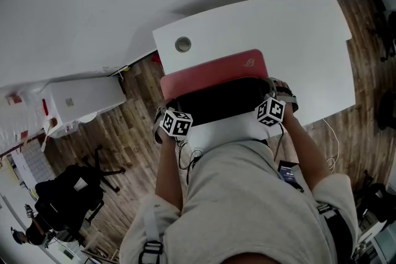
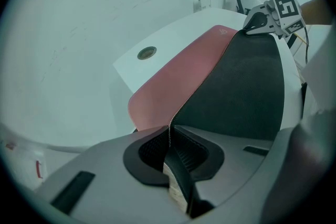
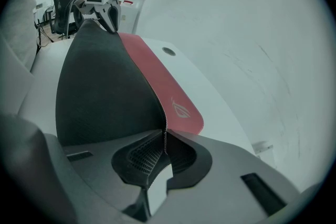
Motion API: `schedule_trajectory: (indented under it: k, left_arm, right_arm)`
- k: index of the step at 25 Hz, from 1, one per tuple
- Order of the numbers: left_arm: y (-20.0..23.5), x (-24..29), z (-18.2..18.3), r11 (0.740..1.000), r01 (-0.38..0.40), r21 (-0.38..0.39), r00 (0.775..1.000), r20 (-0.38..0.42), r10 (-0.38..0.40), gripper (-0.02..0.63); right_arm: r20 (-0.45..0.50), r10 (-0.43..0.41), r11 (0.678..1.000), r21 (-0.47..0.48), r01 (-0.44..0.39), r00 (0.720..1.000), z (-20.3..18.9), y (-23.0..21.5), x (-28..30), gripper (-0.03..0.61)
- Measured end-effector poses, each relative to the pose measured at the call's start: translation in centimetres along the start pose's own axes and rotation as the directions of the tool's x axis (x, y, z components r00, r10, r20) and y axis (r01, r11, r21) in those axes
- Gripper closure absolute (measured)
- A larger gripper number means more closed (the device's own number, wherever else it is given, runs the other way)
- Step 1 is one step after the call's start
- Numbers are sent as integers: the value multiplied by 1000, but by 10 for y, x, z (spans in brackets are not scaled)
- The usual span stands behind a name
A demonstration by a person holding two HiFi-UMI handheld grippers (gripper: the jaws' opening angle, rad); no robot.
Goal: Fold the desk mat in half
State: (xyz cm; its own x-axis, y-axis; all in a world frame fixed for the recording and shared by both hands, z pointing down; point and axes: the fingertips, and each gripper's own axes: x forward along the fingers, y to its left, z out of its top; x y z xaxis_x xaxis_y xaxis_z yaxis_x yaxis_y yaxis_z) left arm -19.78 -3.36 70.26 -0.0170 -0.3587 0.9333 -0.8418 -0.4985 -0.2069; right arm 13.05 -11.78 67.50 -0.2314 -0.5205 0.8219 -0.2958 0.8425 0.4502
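The desk mat lay on the white bench, its near edge raised and black underside showing. The left claw and right claw each pinched a near corner. A clean fold probably needed both carried forward level (edge kept taut) onto the far corners.

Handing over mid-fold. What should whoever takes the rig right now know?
Grippers: the left gripper has its jaws shut on the near left corner of the mat. The right gripper has its jaws shut on the near right corner.
Things: the mat's far part lies red side up on the desk. Its near edge is lifted, with the black underside showing.
Done: both near corners are gripped and raised.
Left: carry the near edge over to the far edge, lay it flat, then release.
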Motion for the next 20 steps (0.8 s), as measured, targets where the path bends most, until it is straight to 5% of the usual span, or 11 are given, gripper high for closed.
schedule_trajectory:
  k: [20]
  left_arm:
    - [18,4,18,999,-32,16,999,14,32,575]
  right_arm:
    - [9,-11,1000,7,11,1000,6,-17,10,528]
